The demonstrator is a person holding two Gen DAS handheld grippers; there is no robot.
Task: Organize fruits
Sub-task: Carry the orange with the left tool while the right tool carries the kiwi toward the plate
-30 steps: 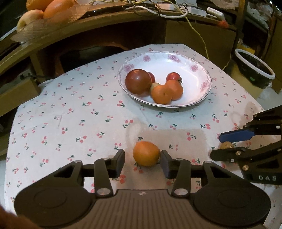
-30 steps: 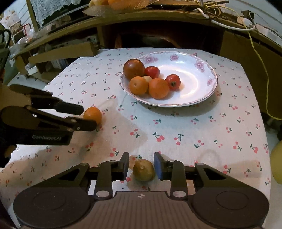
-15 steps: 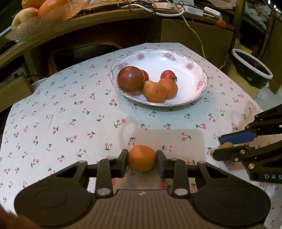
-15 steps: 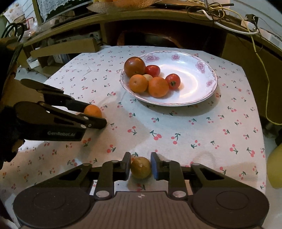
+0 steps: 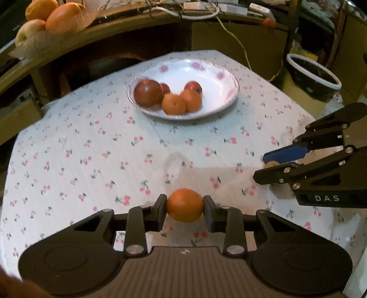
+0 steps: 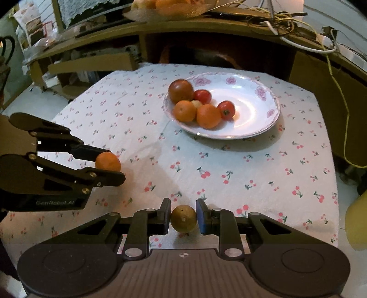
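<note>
My left gripper (image 5: 184, 206) is shut on an orange (image 5: 184, 205) and holds it above the cherry-print tablecloth; the orange also shows in the right wrist view (image 6: 107, 161). My right gripper (image 6: 183, 217) is shut on a small brownish-green fruit (image 6: 183, 219), just over the cloth near the front edge; that fruit barely shows in the left wrist view (image 5: 271, 163). A white floral plate (image 5: 220, 75) (image 6: 257, 91) at the far middle holds a dark red tomato (image 6: 181, 91), two oranges, two small red tomatoes and a pale fruit.
A wooden counter (image 6: 206, 25) runs behind the table with a tray of oranges (image 5: 57, 16) and cables on it. A dark basin (image 5: 314, 79) stands on the floor to the right. A cardboard box (image 6: 91, 64) lies at the far left.
Both grippers have closed on their fruits. The left one has lifted the orange off the cloth and pulled back from the plate; the right one has risen slightly.
</note>
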